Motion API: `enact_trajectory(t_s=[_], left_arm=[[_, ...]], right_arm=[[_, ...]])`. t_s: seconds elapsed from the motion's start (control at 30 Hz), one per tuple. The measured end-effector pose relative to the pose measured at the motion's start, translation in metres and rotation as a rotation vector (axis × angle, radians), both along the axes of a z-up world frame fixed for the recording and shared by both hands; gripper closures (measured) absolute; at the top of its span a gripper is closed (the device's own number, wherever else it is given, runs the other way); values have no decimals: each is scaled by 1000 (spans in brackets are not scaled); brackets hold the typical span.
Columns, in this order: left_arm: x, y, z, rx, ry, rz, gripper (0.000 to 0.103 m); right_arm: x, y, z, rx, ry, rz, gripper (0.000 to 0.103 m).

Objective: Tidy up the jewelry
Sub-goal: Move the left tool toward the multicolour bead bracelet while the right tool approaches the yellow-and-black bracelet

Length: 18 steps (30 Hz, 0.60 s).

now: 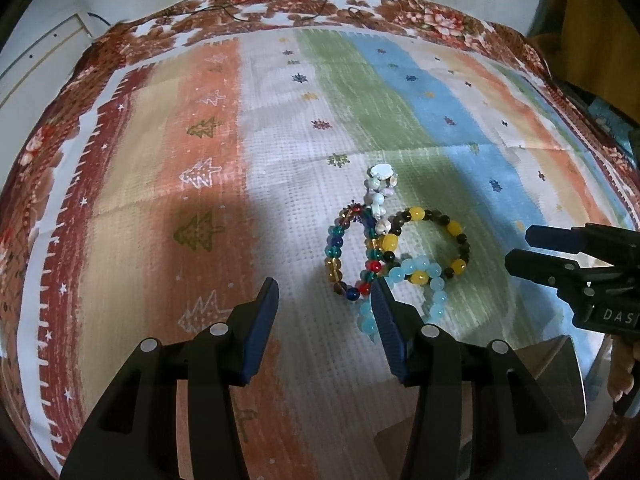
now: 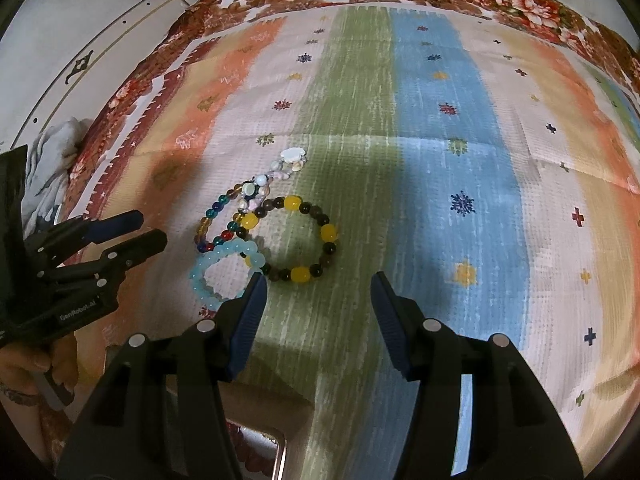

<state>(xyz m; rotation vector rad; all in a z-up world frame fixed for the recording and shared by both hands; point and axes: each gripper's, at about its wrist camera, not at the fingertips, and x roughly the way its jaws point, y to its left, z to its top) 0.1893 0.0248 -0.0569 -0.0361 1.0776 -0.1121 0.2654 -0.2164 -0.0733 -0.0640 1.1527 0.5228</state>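
Note:
Several bead bracelets lie overlapped on the striped cloth: a multicolour glass one [image 1: 335,258] [image 2: 208,220], a yellow-and-dark one [image 1: 452,228] [image 2: 329,233], a pale blue one [image 1: 434,292] [image 2: 208,268] and a white shell one [image 1: 378,190] [image 2: 288,162]. My left gripper [image 1: 325,286] [image 2: 154,229] is open and empty, its right finger just in front of the pale blue bracelet. My right gripper [image 2: 318,282] [image 1: 516,249] is open and empty, just behind the yellow-and-dark bracelet, its left finger by the pale blue one.
The striped cloth [image 1: 280,120] lies over a floral bedcover [image 1: 280,0] [image 2: 520,4]. A tan box corner [image 2: 280,412] [image 1: 560,368] sits under the grippers at the near edge. White crumpled fabric [image 2: 60,136] lies at the left.

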Motion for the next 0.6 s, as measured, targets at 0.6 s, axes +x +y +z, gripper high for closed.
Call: enact_trajectory(t_s=[0.6], left_arm=[[34,1,-26,27,58,6,55]], right_arm=[[29,13,-23,-37,52,-1,48]])
